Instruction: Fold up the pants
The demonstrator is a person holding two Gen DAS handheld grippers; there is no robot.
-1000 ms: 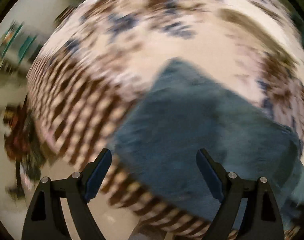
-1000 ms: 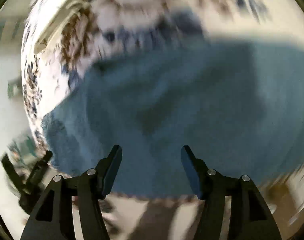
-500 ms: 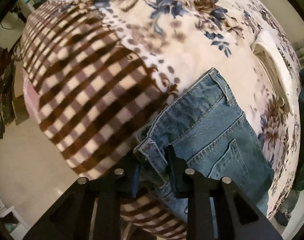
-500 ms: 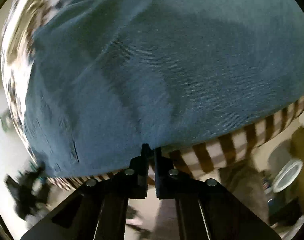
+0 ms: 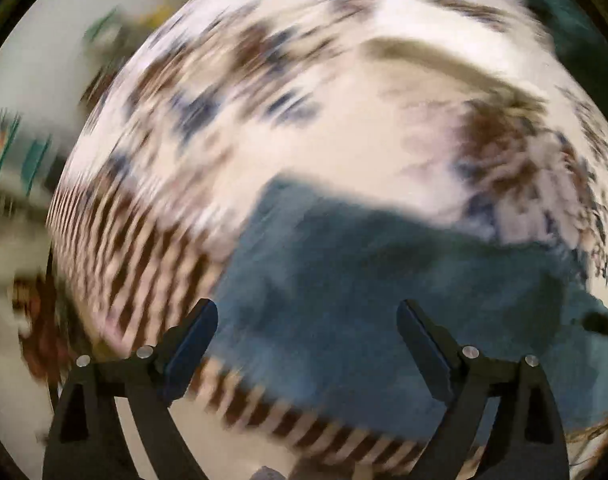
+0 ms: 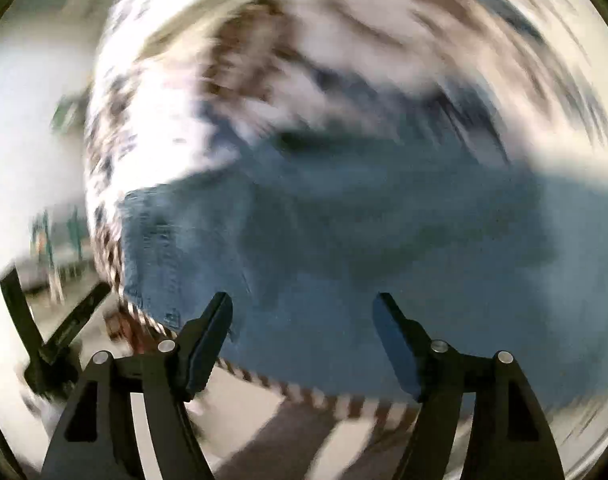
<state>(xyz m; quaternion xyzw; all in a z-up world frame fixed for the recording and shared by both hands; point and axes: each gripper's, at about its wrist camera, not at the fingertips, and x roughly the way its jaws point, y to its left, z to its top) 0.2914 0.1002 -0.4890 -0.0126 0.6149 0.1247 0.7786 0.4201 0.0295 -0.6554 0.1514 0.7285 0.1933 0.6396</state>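
Note:
Blue denim pants (image 5: 367, 280) lie on a bed with a floral and brown-checked cover (image 5: 304, 120). Both views are motion-blurred. My left gripper (image 5: 307, 332) is open and empty, raised above the near edge of the pants. In the right wrist view the pants (image 6: 363, 232) fill the lower middle. My right gripper (image 6: 303, 328) is open and empty, also above the near edge of the denim. The left gripper's black frame (image 6: 44, 320) shows at the lower left of the right wrist view.
The bed's checked border (image 5: 136, 248) hangs over the near edge, with pale floor (image 6: 264, 412) below. Blurred green and red items (image 5: 28, 160) stand at the far left beyond the bed. A fold in the bed cover (image 5: 443, 60) lies behind the pants.
Half a second ago both grippers were shut on the near edge of the pants. Now both are open, have let go and have pulled back and up.

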